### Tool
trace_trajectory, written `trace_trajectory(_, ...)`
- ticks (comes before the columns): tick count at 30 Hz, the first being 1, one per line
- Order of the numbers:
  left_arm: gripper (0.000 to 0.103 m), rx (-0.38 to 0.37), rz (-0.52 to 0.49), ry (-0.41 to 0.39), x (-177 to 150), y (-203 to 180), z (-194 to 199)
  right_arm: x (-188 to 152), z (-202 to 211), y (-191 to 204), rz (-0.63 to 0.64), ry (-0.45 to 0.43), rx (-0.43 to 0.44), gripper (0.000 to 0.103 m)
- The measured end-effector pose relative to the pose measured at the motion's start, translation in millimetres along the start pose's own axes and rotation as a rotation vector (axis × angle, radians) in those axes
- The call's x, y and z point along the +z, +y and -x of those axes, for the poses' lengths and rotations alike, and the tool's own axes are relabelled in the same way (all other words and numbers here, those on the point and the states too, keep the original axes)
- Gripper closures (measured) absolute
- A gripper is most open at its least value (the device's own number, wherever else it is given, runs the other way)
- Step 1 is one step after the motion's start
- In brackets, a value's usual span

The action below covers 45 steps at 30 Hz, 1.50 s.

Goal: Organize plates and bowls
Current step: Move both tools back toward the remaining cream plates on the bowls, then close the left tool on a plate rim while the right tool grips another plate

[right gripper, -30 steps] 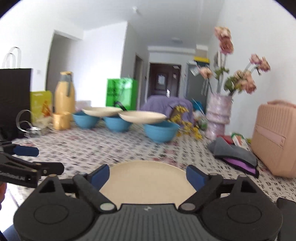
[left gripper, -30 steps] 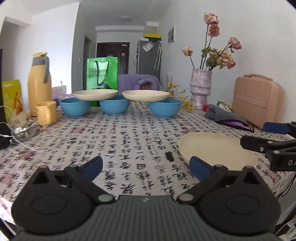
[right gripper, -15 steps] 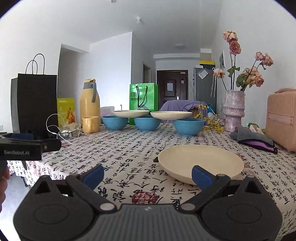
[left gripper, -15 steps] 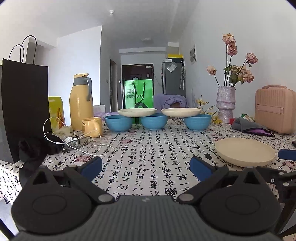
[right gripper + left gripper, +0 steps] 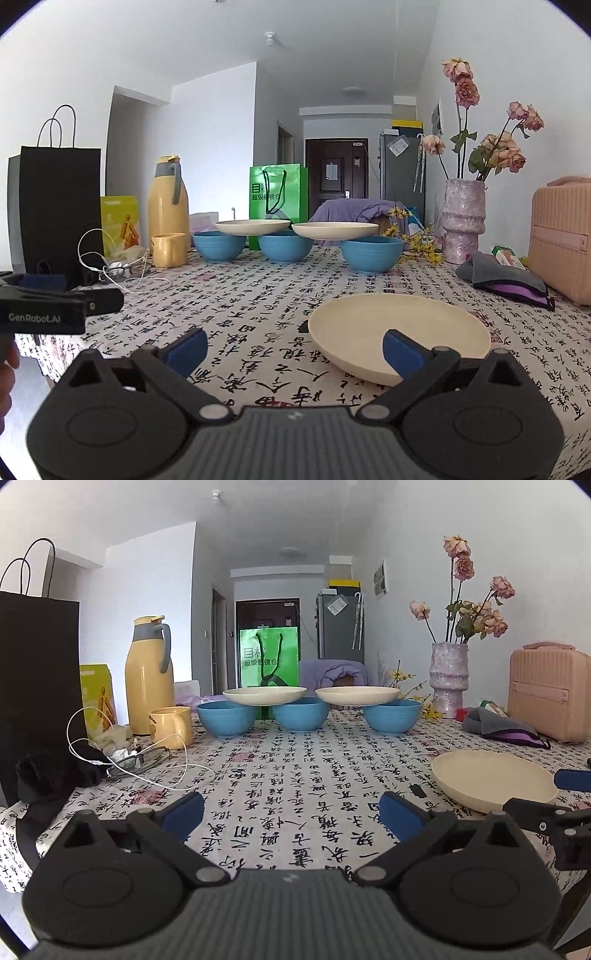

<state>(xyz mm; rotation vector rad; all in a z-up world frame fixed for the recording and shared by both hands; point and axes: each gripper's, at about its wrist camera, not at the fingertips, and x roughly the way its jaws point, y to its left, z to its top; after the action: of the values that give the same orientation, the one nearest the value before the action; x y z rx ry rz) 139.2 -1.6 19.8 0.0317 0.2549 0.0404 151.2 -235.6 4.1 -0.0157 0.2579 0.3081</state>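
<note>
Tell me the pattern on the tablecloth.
The tablecloth is white with black Chinese calligraphy and faded reddish seal marks; the left wrist view shows it best.

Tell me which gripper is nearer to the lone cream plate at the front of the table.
Right. The right gripper sits just before the cream plate, one finger overlapping its rim. The left gripper is off to the plate's left.
</note>
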Motion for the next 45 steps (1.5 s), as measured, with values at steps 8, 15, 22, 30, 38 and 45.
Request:
trace_trajectory(8, 0.0, -0.037, -0.007, -0.013, 27, -5, -42, 27, -27, -16, -0.051, -0.025, -0.007, 0.001)
trace_trajectory(15, 0.0, -0.074, 0.013, -0.015, 59, -9, -90, 65, -63, -39, -0.144, -0.029, 0.014, 0.002)
trace_trajectory(22, 0.0, -0.076, 0.035, 0.048, 94, -8, -150, 100, -106, -64, -0.192, 0.005, -0.031, 0.002)
trace_trajectory(30, 0.0, -0.142, 0.219, 0.156, 147, 6, -244, 169, -168, -117, -0.317, 0.112, 0.045, 0.006)
trace_trajectory(38, 0.012, -0.17, 0.264, 0.249, 178, -4, -350, 229, -262, -168, -0.359, 0.19, 0.072, 0.007)
trace_trajectory(45, 0.03, -0.166, 0.348, 0.385, 175, -9, -436, 228, -388, -201, -0.427, 0.364, 0.081, 0.029)
